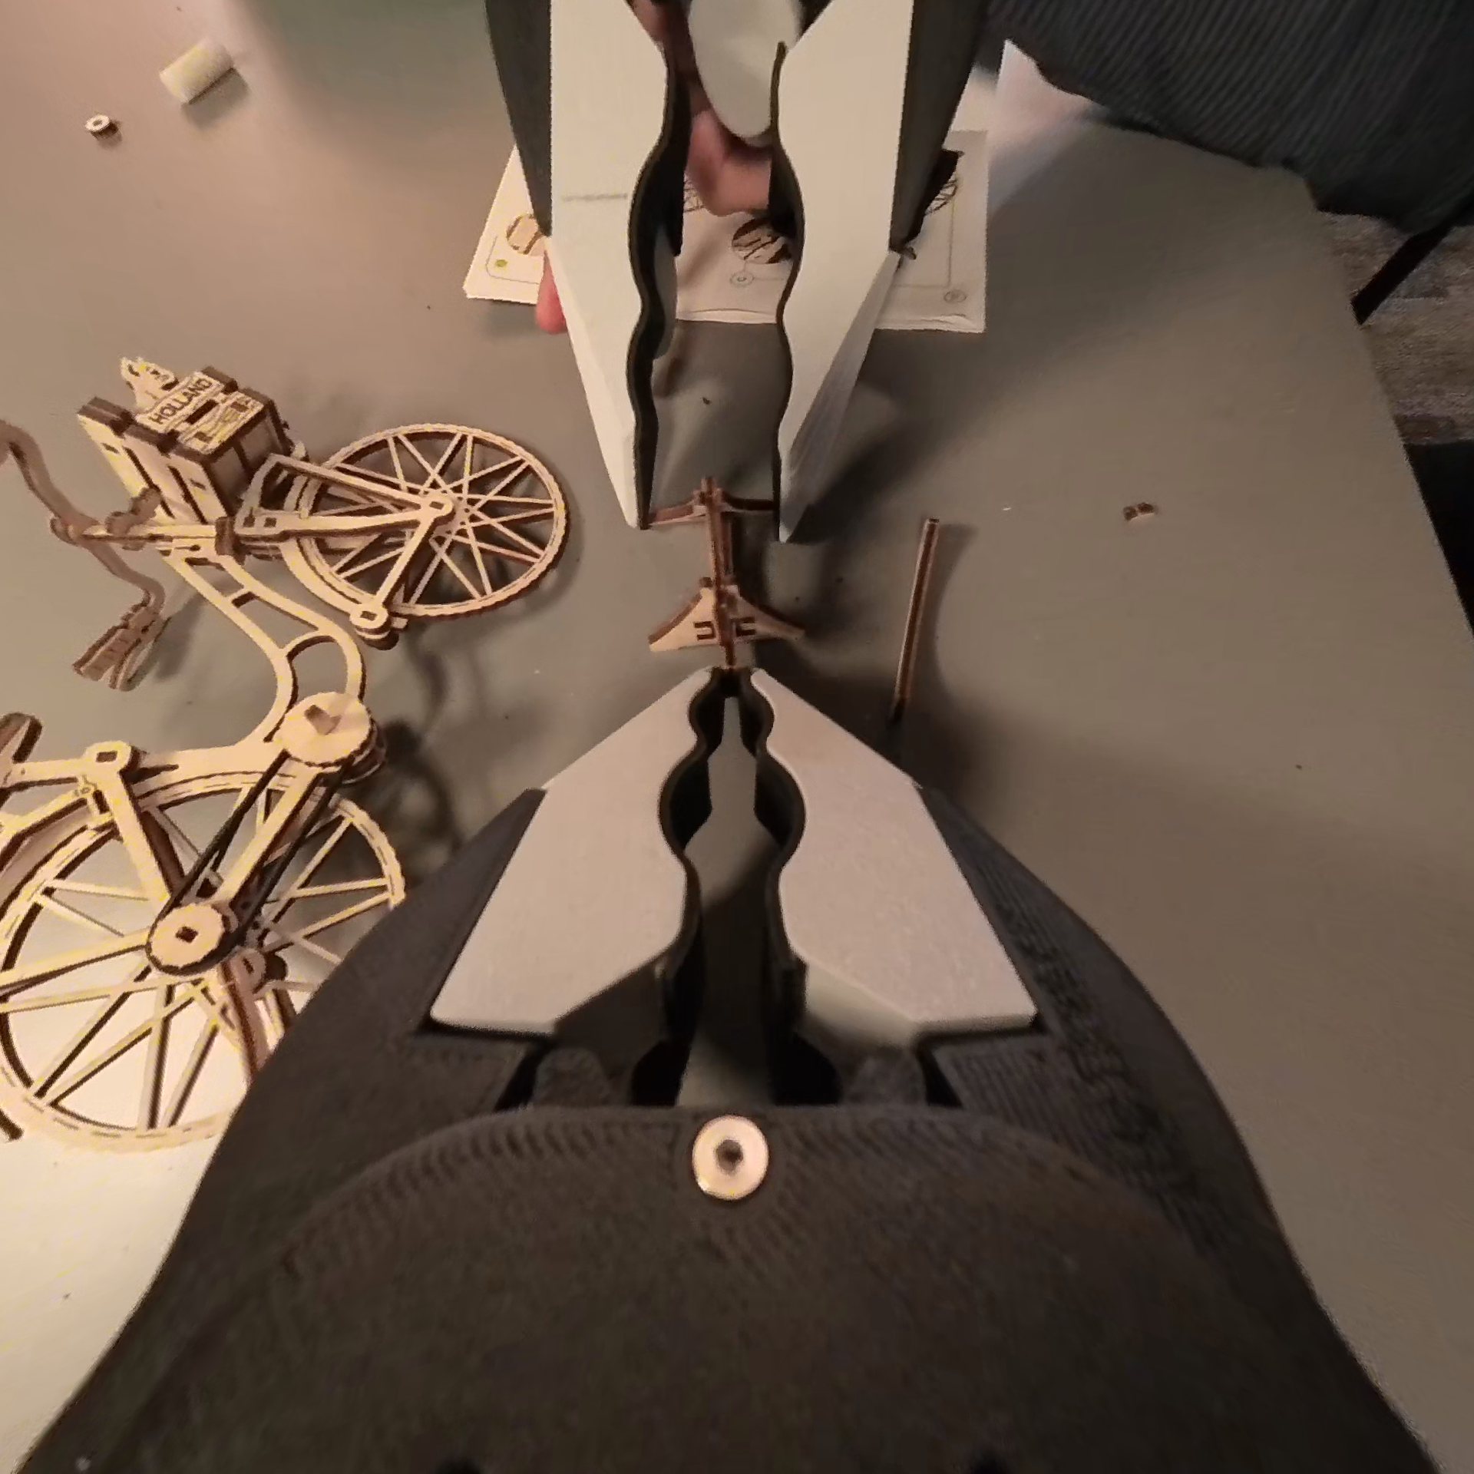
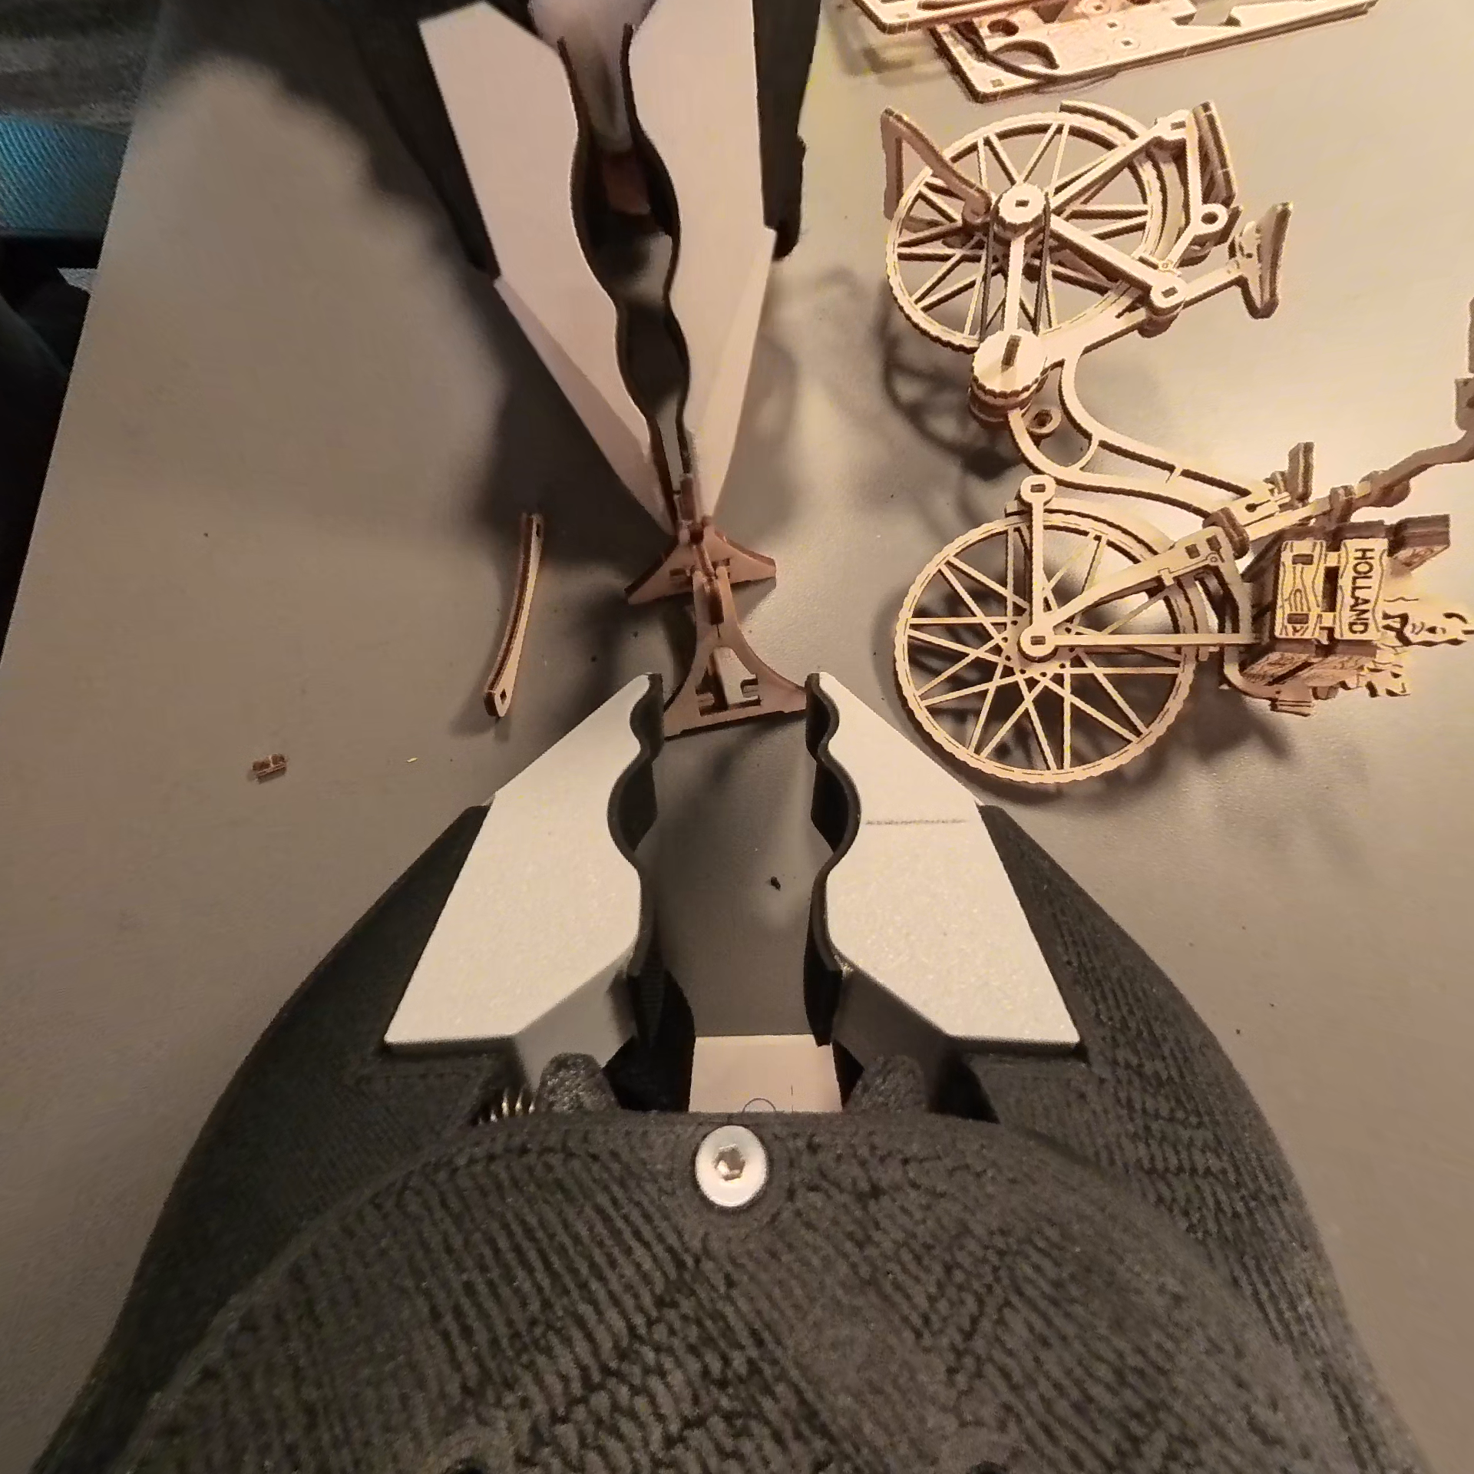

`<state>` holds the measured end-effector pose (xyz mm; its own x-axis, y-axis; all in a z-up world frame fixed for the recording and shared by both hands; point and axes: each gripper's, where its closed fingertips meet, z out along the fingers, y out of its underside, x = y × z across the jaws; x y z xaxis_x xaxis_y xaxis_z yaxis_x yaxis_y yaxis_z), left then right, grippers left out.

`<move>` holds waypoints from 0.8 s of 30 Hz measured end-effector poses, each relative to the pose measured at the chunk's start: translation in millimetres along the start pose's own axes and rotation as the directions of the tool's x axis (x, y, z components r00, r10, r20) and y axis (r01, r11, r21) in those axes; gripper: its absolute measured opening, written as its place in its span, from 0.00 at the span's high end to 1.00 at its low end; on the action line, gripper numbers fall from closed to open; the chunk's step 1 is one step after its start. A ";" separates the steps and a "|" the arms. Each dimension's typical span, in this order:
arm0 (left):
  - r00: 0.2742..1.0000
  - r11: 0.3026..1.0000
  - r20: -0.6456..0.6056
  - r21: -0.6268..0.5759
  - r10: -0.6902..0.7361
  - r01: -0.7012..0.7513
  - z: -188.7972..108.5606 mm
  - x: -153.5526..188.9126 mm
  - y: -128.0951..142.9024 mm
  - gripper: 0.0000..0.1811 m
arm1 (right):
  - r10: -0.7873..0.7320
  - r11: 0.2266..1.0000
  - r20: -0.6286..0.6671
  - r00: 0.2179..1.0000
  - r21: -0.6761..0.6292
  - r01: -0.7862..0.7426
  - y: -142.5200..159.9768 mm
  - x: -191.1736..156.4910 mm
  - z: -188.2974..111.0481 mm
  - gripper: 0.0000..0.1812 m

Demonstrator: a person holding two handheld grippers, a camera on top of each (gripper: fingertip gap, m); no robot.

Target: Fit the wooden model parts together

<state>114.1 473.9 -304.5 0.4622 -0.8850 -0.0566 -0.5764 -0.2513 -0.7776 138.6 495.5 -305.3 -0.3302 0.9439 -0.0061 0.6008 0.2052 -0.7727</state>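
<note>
A small wooden stand (image 1: 722,626) lies on the grey table: two triangular feet joined by a thin spine. My left gripper (image 1: 727,678) is shut on the spine's near end, just behind the near foot. In the right wrist view the left gripper (image 2: 684,502) comes in from the top, pinching that same end. My right gripper (image 2: 735,694) has its jaws set at the width of the other foot (image 2: 730,698), and both pads touch its wing tips. In the left wrist view the right gripper (image 1: 711,522) reaches down from above.
A nearly built wooden bicycle (image 1: 279,638) (image 2: 1117,478) lies flat beside the stand. A curved wooden strip (image 1: 917,614) (image 2: 514,614) and a small offcut (image 1: 1139,510) lie on the other side. An instruction sheet (image 1: 877,279), a white cylinder (image 1: 195,72) and part sheets (image 2: 1077,48) lie farther off. Across from one pair of fingers to the other is roughly 4 centimetres. The nearly built wooden bicycle (image 2: 1117,478) sits 9 centimetres or so from the ends of my right fingers. It turns up in the left wrist view (image 1: 293,609) as well.
</note>
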 end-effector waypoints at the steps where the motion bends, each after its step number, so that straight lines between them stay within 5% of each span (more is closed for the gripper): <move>1: 1.000 1.000 -0.001 -0.001 0.002 -0.002 0.2 -0.6 0.1 0.99 | 0.001 1.000 0.000 1.000 0.000 -0.001 0.1 0.0 0.0 0.81; 24: 1.000 1.000 0.002 0.018 0.014 -0.014 1.9 -2.3 -4.4 0.99 | 0.020 1.000 -0.020 1.000 -0.012 -0.020 2.5 2.2 -0.1 0.81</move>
<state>116.8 477.8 -302.1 0.4556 -0.8875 -0.0690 -0.5703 -0.2315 -0.7881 139.4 498.2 -307.1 -0.3034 0.9528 -0.0088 0.6157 0.1890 -0.7650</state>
